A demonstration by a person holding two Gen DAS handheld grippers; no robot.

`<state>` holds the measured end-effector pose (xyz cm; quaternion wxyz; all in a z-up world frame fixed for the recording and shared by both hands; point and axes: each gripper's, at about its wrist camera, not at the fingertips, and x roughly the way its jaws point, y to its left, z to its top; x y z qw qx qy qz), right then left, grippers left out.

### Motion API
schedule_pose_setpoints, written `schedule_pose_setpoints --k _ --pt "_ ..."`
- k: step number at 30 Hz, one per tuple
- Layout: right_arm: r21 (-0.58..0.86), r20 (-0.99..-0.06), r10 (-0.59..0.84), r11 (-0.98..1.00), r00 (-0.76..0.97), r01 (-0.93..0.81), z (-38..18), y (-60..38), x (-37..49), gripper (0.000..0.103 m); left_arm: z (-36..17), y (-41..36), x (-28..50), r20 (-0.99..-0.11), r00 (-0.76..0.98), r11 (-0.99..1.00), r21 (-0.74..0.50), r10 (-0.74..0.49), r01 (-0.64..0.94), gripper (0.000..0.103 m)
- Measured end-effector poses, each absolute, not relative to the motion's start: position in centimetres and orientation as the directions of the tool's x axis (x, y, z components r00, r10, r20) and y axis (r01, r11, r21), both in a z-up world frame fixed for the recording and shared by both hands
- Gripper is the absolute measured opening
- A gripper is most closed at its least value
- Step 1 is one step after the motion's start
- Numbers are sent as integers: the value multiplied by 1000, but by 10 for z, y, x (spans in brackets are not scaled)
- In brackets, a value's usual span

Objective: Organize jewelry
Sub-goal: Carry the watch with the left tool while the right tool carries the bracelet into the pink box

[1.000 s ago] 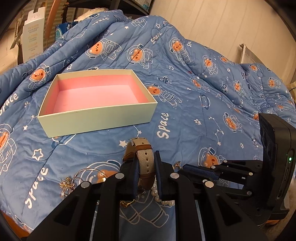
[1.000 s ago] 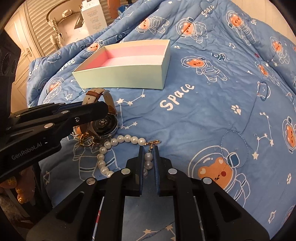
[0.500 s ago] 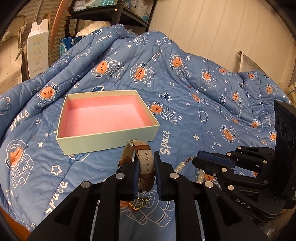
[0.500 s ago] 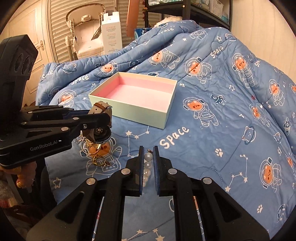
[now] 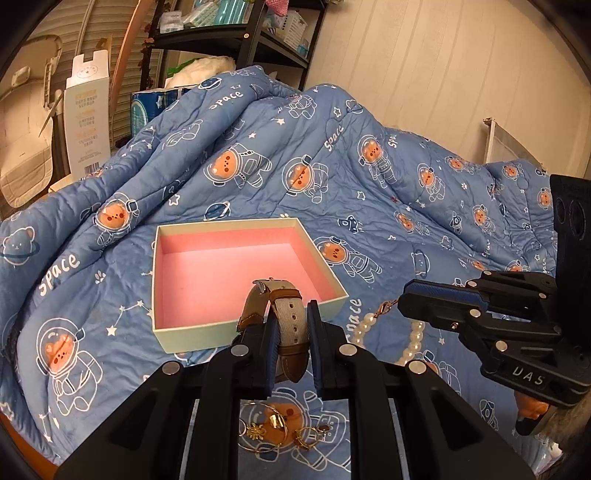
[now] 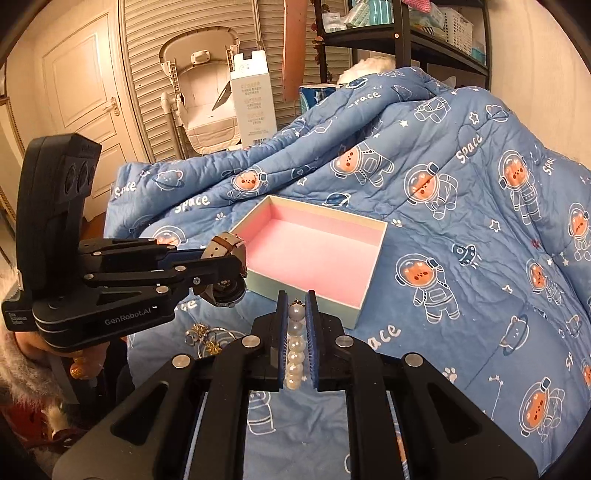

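Observation:
My left gripper is shut on a watch with a beige and brown strap, held in the air just in front of the near wall of an open pale-green box with a pink inside. The watch also shows in the right wrist view. My right gripper is shut on a pearl necklace, lifted; its strand hangs below the right gripper in the left wrist view. The box is empty.
Gold earrings and rings lie on the blue space-print quilt below the left gripper. A tall white carton and black shelving stand behind the bed. A folded baby chair stands by the louvred doors.
Both grippers have lifted off the quilt with the watch and the pearl necklace and risen toward the box. The gold pieces stay on the quilt.

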<state>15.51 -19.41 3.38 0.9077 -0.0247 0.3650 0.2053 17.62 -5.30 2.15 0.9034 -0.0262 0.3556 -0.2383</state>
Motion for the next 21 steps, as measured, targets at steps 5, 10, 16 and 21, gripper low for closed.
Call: schedule_pose_setpoints --k 5,10,16,21 --pt "163 -657 403 901 637 -402 47 -188 188 10 26 -41 205 -638 628 890 -236 -445 390 14" --pt "262 -649 462 881 604 -393 52 -186 235 10 24 -38 240 -665 615 899 -220 -423 379 14" --pt "307 -673 470 880 572 -362 37 -175 292 10 10 -34 284 -705 598 918 -211 -381 336 14" --pt "336 -712 456 889 534 -311 10 -165 329 10 -3 -34 310 -723 582 924 -225 -372 310 14"
